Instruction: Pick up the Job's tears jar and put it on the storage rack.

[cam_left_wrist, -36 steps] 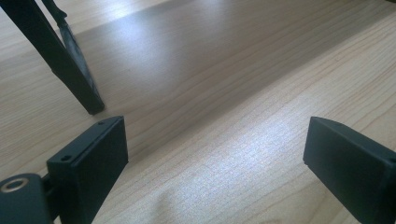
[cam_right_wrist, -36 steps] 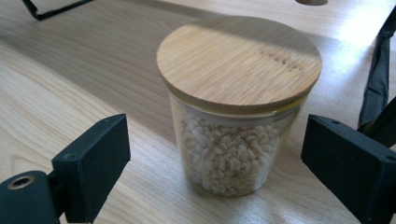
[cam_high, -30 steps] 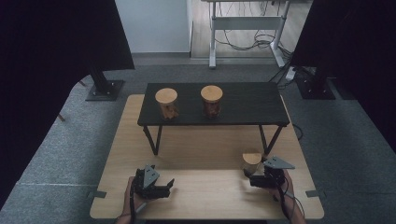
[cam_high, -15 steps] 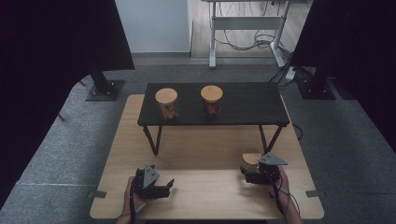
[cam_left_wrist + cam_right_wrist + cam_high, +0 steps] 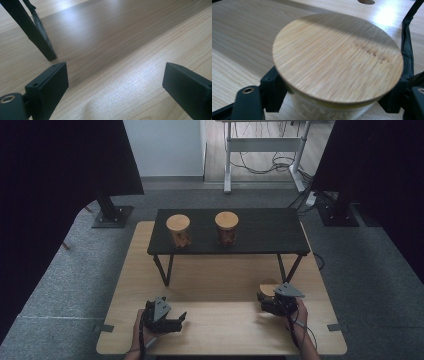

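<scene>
A small glass jar with a round bamboo lid (image 5: pixel 337 57) stands on the wooden board (image 5: pixel 220 285) at the right, near a leg of the black table (image 5: pixel 260 232). My right gripper (image 5: pixel 334 92) has its jaws pressed against both sides of the glass just under the lid; from above, the jar's lid (image 5: pixel 269 288) peeks out ahead of the right gripper (image 5: pixel 265 300). My left gripper (image 5: pixel 115 80) hangs open low over bare board, nothing between its jaws, and in the high view the left gripper (image 5: pixel 179 321) is at the front left.
Two more lidded jars (image 5: pixel 178 230) (image 5: pixel 226 227) stand on the low black table at the back of the board. One of its slanted black legs (image 5: pixel 37 37) rises just ahead and left of my left gripper. Grey carpet surrounds the board.
My right gripper has slid left and forward until its jaws are around the jar. The left gripper has stayed in place.
</scene>
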`<control>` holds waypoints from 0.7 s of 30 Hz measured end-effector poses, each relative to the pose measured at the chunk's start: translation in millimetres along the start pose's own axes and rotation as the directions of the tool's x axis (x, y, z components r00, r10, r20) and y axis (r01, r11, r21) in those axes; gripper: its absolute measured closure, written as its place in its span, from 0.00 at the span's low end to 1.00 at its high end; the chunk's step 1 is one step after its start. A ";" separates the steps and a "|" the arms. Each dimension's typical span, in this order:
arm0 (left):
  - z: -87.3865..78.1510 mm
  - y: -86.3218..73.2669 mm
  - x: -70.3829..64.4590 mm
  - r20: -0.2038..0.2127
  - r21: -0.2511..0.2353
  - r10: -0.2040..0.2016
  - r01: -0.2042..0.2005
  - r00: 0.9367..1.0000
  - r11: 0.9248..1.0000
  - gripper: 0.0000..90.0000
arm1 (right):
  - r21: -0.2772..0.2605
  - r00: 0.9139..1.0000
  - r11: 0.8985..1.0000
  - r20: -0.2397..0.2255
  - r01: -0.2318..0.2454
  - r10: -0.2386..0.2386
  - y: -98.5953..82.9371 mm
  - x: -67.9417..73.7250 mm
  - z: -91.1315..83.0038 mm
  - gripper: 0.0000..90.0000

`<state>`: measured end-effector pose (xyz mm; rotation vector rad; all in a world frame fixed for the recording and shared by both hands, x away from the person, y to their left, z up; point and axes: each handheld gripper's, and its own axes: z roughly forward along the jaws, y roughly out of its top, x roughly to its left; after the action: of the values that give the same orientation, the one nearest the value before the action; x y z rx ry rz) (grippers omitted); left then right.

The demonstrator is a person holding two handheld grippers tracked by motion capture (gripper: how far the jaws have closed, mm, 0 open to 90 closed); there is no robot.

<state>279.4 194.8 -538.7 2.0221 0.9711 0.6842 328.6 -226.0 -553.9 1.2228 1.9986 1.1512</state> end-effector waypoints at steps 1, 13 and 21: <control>-0.1 0.1 -0.1 0.000 0.000 0.000 0.000 1.000 1.000 0.07 | 0.001 1.000 1.000 -0.005 -0.006 0.006 -0.1 -0.6 0.3 0.27; 0.1 0.1 -0.1 -0.001 0.000 0.001 -0.001 1.000 1.000 0.07 | 0.000 1.000 1.000 -0.008 -0.016 0.016 -0.2 -0.9 0.3 0.28; -0.3 0.4 -0.3 -0.001 -0.002 0.002 -0.002 1.000 1.000 0.07 | -0.002 1.000 1.000 -0.006 -0.018 0.018 -0.4 -0.2 0.1 0.28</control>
<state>279.2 194.5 -538.3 2.0220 0.9686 0.6866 328.6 -226.3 -554.3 1.2401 1.9944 1.1664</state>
